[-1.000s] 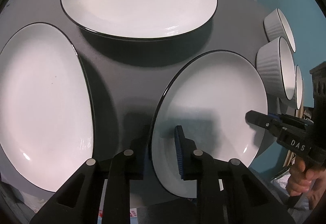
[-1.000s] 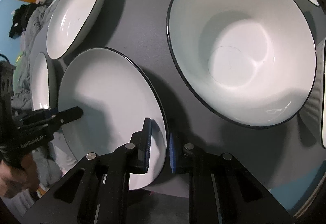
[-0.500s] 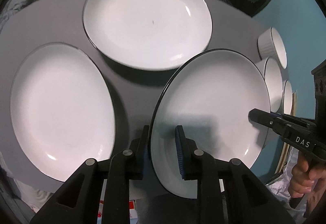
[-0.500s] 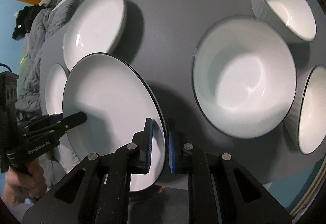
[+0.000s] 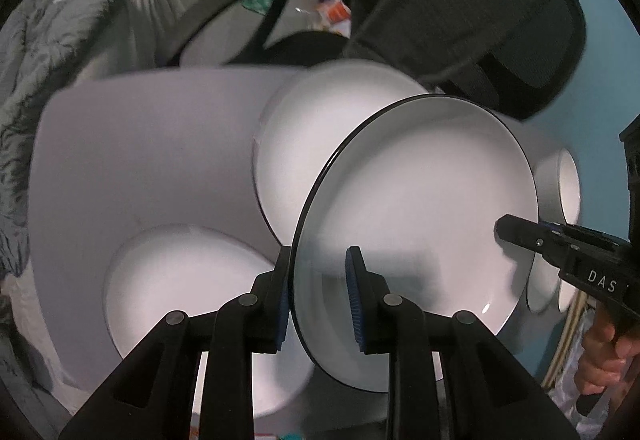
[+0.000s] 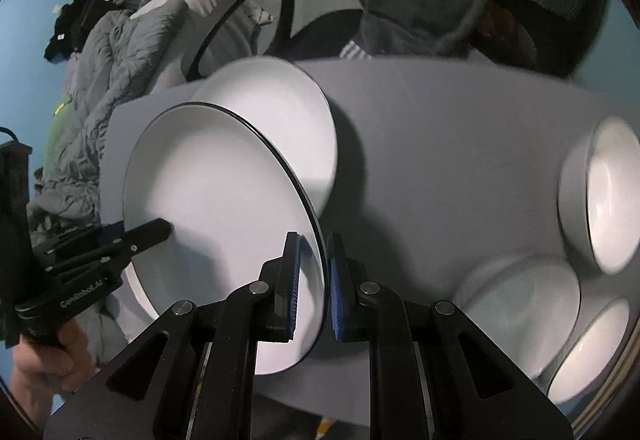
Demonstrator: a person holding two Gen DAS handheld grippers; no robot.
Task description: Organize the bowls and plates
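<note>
A white plate with a black rim (image 5: 420,220) hangs tilted above the grey table (image 5: 140,160), held from both sides. My left gripper (image 5: 318,260) has its blue pads on either side of the plate's near rim; its jaws are opening slightly with the rim still between them. On the opposite edge, my right gripper (image 6: 313,240) is shut on the same plate (image 6: 224,192). Each gripper shows in the other's view, the right gripper (image 5: 520,236) and the left gripper (image 6: 152,230). Two more white plates lie on the table, a far plate (image 5: 312,140) and a near plate (image 5: 180,300).
Several white ribbed bowls (image 6: 608,192) stand along the table's right side, one low bowl (image 6: 520,304) among them. A black chair with a dark jacket (image 5: 460,0) stands behind the table. Grey bedding (image 6: 92,80) lies to the left. A person's hand (image 5: 604,360) holds the right gripper.
Both grippers have lifted the plate off the table and carried it away from the bowls, toward the far plate. The table now looks smaller and farther below.
</note>
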